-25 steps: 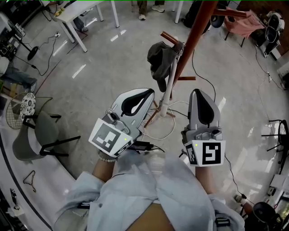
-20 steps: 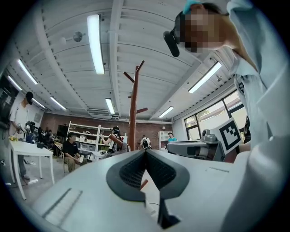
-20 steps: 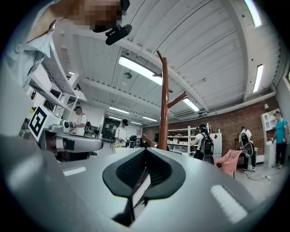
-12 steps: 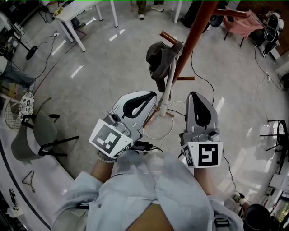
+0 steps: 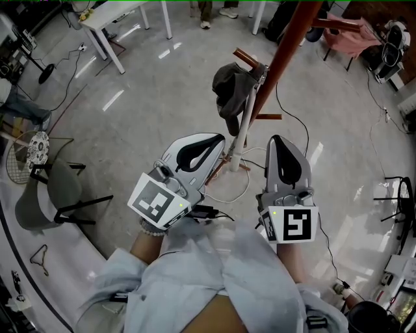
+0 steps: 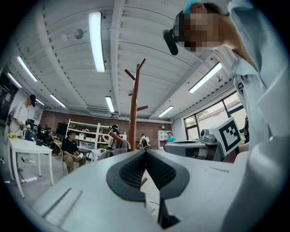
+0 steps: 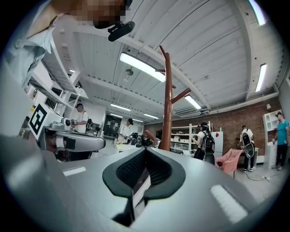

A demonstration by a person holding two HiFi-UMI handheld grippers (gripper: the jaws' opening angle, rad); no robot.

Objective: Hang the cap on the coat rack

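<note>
A dark grey cap (image 5: 229,88) hangs on a short peg (image 5: 247,57) of the brown coat rack (image 5: 290,44), with a white pole (image 5: 243,127) beside it. Neither gripper touches the cap. My left gripper (image 5: 216,139) sits below the cap, shut and empty. To its right my right gripper (image 5: 280,140) is also shut with nothing in it. In the left gripper view the shut left gripper (image 6: 145,152) points at the rack's trunk (image 6: 132,113). In the right gripper view the shut right gripper (image 7: 145,151) points at the trunk (image 7: 168,99).
A white table (image 5: 120,18) stands at the upper left and a grey chair (image 5: 45,195) at the left. Cables (image 5: 229,192) trail over the glossy floor round the rack's foot. A pink chair (image 5: 344,34) is at the upper right. People stand and sit in the background.
The right gripper has drifted slightly back toward me. The left gripper and the cap on its peg have not moved.
</note>
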